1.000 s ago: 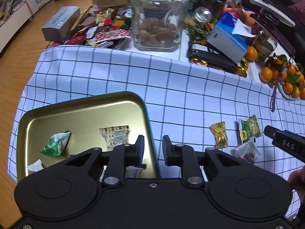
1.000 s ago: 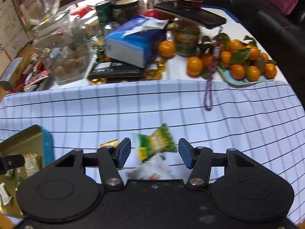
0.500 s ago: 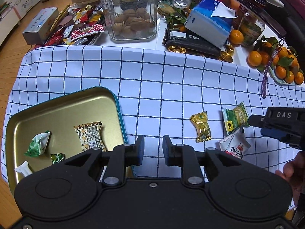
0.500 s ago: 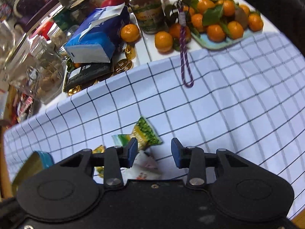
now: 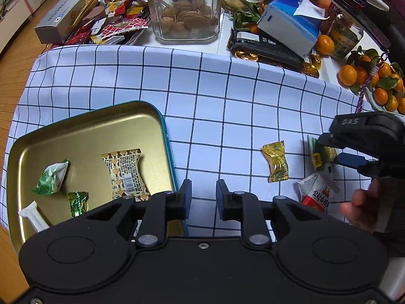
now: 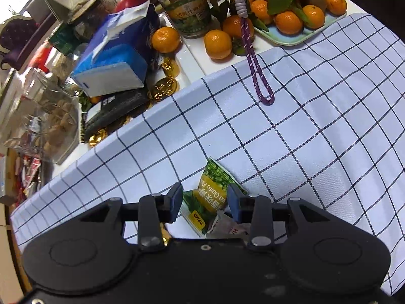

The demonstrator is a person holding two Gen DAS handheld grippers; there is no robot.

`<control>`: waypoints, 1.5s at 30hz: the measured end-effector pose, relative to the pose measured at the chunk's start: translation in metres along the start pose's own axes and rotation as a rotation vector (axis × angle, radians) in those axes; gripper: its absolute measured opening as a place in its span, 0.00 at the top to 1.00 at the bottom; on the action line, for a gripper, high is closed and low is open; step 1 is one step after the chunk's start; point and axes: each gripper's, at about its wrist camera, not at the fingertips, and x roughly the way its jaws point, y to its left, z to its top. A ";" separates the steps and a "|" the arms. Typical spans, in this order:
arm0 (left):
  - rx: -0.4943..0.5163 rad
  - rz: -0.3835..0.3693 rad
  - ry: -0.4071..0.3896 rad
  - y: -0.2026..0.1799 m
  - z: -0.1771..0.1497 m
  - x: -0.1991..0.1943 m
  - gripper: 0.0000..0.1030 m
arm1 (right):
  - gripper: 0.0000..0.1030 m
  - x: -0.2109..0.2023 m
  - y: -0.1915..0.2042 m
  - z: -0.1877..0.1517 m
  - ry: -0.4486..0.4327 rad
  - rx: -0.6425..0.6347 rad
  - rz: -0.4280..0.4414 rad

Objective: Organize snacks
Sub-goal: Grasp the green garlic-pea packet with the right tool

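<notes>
Green pea packet (image 6: pixel 214 192), low centre of the right wrist view, being gripped for transfer.
Right gripper (image 6: pixel 205 201) is pinching it off the checked cloth (image 6: pixel 316 126); left gripper (image 5: pixel 203 197), narrow and empty, is waiting beside the gold tray (image 5: pixel 83 129) already collecting wrapped snacks.

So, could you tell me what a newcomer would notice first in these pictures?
Probably the gold metal tray with a teal rim at the left of the blue-checked white tablecloth, holding a few wrapped snacks. Next, the right gripper straddling a green-and-yellow snack packet, and the orange mandarins on a pale plate behind.
</notes>
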 end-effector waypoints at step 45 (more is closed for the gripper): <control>0.018 0.004 0.064 -0.004 -0.006 0.014 0.71 | 0.60 -0.029 -0.047 0.001 -0.028 0.084 0.073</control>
